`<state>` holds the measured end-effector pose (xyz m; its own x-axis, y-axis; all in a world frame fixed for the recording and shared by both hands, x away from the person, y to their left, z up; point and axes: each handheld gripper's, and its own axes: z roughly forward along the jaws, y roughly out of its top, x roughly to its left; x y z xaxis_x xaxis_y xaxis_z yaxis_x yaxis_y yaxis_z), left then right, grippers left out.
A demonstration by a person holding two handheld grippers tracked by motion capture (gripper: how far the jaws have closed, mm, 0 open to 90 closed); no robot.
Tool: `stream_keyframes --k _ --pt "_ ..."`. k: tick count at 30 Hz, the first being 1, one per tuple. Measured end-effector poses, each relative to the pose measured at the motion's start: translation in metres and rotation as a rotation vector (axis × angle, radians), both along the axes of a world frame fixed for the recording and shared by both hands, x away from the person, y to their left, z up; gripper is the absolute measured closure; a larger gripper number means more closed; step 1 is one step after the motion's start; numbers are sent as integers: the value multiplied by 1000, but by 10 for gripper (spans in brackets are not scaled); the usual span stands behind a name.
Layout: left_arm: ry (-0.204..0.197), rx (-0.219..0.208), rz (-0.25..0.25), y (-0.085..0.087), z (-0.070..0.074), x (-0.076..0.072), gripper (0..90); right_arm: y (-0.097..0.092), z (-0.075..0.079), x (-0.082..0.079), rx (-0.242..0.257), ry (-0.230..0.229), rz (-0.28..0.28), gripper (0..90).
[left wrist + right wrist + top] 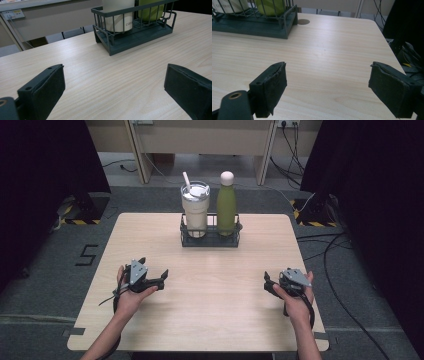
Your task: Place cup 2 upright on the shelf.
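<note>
Wooden table — tumbler, green bottle upright in wire rack — both claws apart, empty.

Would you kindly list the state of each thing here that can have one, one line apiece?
Tumbler: upright in the rack, lid on, straw in.
Green bottle: upright in the rack beside the tumbler, capped.
Wire rack: flat on the table, holding both.
Left gripper: open, nothing between the jaws.
Right gripper: open, nothing between the jaws.
</note>
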<state>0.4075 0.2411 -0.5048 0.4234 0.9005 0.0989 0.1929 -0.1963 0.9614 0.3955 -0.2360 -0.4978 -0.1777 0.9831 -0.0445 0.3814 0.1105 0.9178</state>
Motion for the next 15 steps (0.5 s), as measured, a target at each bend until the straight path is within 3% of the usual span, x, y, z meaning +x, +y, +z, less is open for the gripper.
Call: stream_keyframes --k 15 --pt "-3 -2 -6 -2 0 0 27 -2 -3 -2 -2 6 4 148"
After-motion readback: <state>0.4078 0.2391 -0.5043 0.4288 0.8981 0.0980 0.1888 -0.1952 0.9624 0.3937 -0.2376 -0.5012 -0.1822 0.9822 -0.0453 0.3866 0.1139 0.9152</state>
